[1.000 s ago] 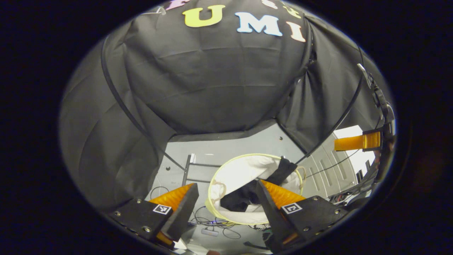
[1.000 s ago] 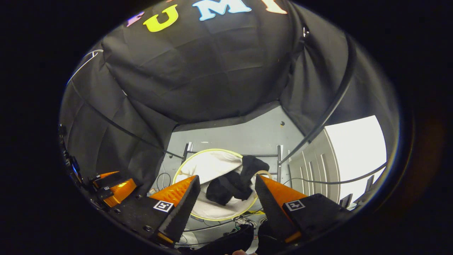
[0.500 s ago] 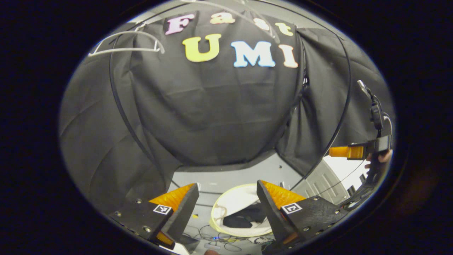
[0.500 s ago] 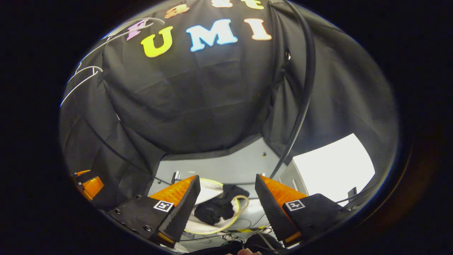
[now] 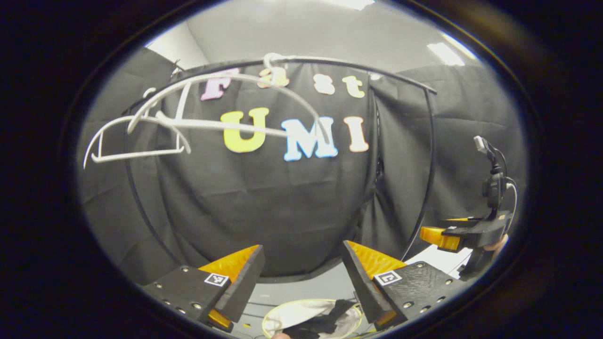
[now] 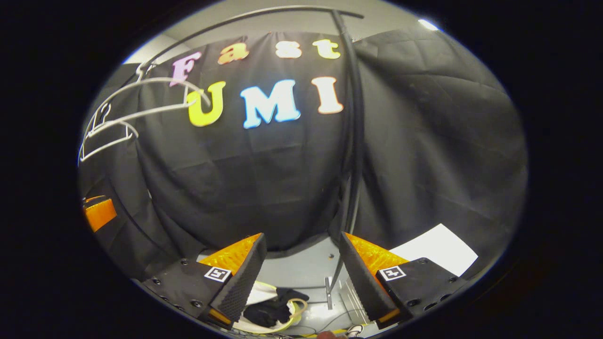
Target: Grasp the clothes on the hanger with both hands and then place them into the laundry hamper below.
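Bare white hangers (image 5: 198, 125) hang from the black rail (image 5: 330, 61) at upper left; the same hangers (image 6: 127, 117) appear in the right gripper view. Far below, the white laundry hamper (image 5: 292, 316) with a yellow rim holds black clothes (image 5: 325, 322). The right gripper view has that hamper (image 6: 278, 322) with the black clothes (image 6: 273, 308) in it. My left gripper (image 5: 304, 261) is open and holds nothing. My right gripper (image 6: 301, 256) is open and empty too. In the left gripper view the right gripper (image 5: 440, 235) is at the far right, held by a hand.
A black upright rack pole (image 6: 353, 141) runs down just right of centre in the right gripper view, ending at a foot on the grey floor (image 6: 301, 270). Cables lie on the floor around the hamper. A bright white panel (image 6: 435, 249) lies at lower right.
Both grippers have risen and tipped upward, open the whole time. The hamper with the black clothes has slid to the bottom of both views, and the hangers and rail have come into sight.
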